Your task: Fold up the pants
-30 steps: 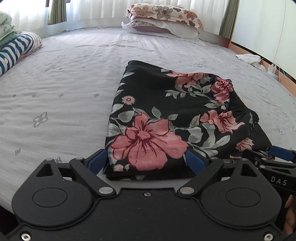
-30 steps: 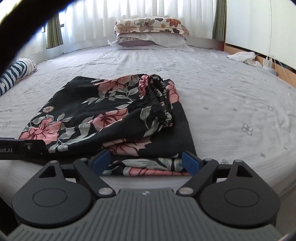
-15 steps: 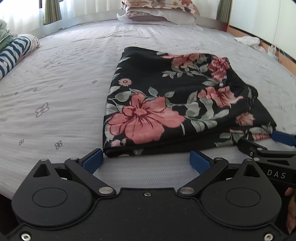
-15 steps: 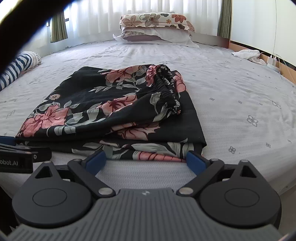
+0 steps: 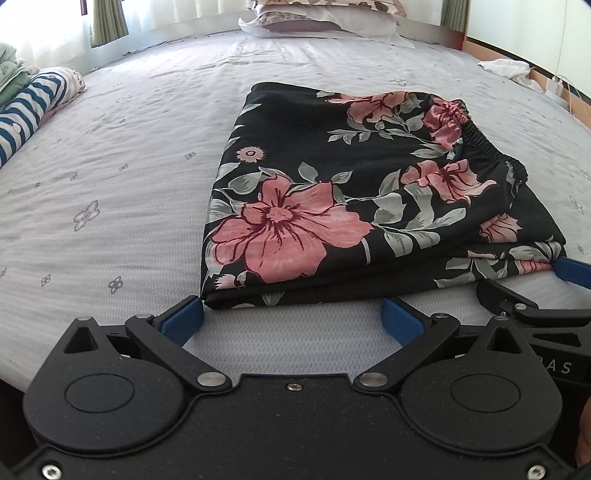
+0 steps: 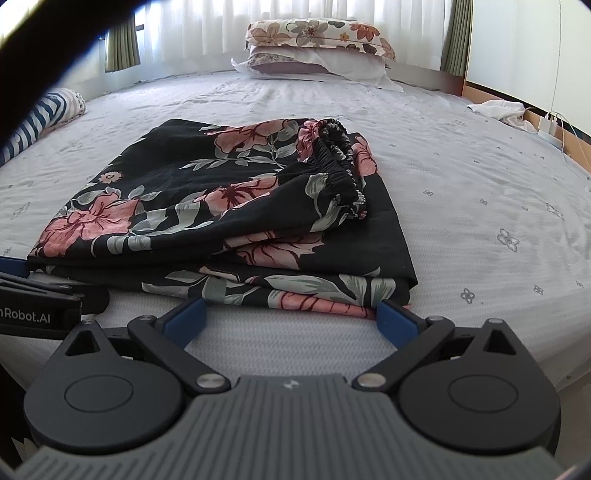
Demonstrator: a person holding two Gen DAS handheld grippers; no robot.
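Bed (image 5: 110, 155): pants (image 5: 332, 192) lie folded into a stack at its near edge. Judging fold nearly done; next, another fold or tidy the waistband. Left claw (image 5: 291, 314) and right claw (image 6: 291, 314) both spread apart, empty, just short of the stack.

Black folded cloth pants (image 5: 351, 192) with pink flowers and grey-green leaves, pale grey bed sheet (image 5: 110, 177) with small flower print, blue-and-white striped rolled cloth (image 5: 26, 107), floral-print rectangular pillow (image 6: 317, 35)

Bright window backlight, sharp, fisheye-warped edges
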